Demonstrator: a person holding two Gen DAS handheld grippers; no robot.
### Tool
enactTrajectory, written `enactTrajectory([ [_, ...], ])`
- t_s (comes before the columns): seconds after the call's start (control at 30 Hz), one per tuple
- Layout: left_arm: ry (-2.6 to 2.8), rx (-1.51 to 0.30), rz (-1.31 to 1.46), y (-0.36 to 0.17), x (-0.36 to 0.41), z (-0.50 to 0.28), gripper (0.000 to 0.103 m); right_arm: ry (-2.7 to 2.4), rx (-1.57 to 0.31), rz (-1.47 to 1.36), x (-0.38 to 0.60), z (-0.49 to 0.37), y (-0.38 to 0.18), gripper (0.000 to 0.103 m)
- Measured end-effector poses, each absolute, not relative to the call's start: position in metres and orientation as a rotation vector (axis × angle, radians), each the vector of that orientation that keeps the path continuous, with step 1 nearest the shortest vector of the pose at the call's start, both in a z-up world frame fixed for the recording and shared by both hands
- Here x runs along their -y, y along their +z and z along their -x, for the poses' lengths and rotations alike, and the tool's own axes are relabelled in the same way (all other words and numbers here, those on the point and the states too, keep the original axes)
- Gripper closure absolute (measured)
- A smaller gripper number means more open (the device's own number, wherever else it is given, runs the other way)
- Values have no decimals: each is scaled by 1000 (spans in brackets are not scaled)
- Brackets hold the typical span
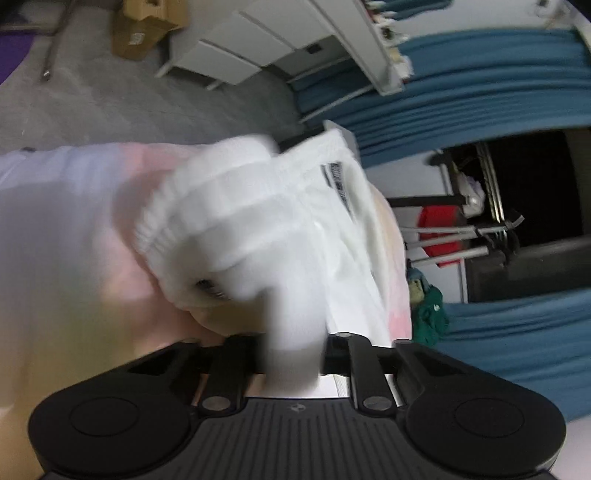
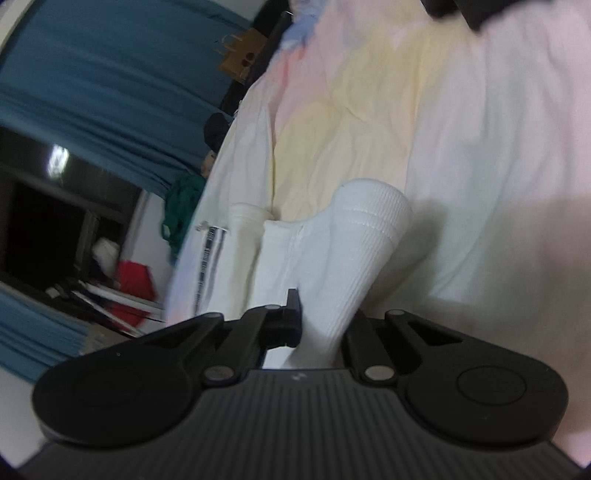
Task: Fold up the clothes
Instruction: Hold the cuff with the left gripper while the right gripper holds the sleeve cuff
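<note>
Both grippers, left [image 1: 291, 354] and right [image 2: 321, 332], pinch white trousers [image 1: 236, 221] over the pastel bedspread [image 2: 480, 147], whose edge falls toward nine o'clock.

garment [image 1: 229, 221]: white ribbed knit cloth, matt
bed cover [image 2: 480, 129]: soft pastel cloth, wrinkled
gripper body [image 2: 295, 417]: black matt plastic, ridged
curtain [image 1: 480, 92]: blue pleated cloth
box [image 1: 144, 29]: brown cardboard

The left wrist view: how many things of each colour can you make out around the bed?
White: 2, the garment pinched in the left gripper and the drawer unit.
Blue: 1, the curtains.
Brown: 1, the cardboard box.
Red: 1, a cloth.
Green: 1, a bundle.
Pastel: 1, the bedsheet.
Total: 7.
</note>
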State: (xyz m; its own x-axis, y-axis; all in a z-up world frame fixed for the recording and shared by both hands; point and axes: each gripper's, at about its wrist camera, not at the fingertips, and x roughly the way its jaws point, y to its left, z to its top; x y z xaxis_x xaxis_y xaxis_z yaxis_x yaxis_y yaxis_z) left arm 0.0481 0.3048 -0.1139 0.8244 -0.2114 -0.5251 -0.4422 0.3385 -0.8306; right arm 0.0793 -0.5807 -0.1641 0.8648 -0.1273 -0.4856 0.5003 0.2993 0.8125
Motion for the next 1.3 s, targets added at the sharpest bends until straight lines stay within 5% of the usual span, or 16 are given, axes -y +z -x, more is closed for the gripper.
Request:
enactTrajectory([
  [0.4, 129, -516, 1252, -94, -322, -25, 91, -488, -310, -1008, 561, -65, -130, 98],
  [1.07, 162, -596, 1294, -117, -332, -25, 89, -483, -380, -1295, 577, -53, -167, 95],
  [1.17, 166, -615, 1291, -119, -332, -25, 87, -492, -425, -1313, 578, -55, -172, 94],
  [1.3, 180, -663, 1307, -125, -327, -27, 70, -490, -492, -1326, 577, -58, -178, 88],
])
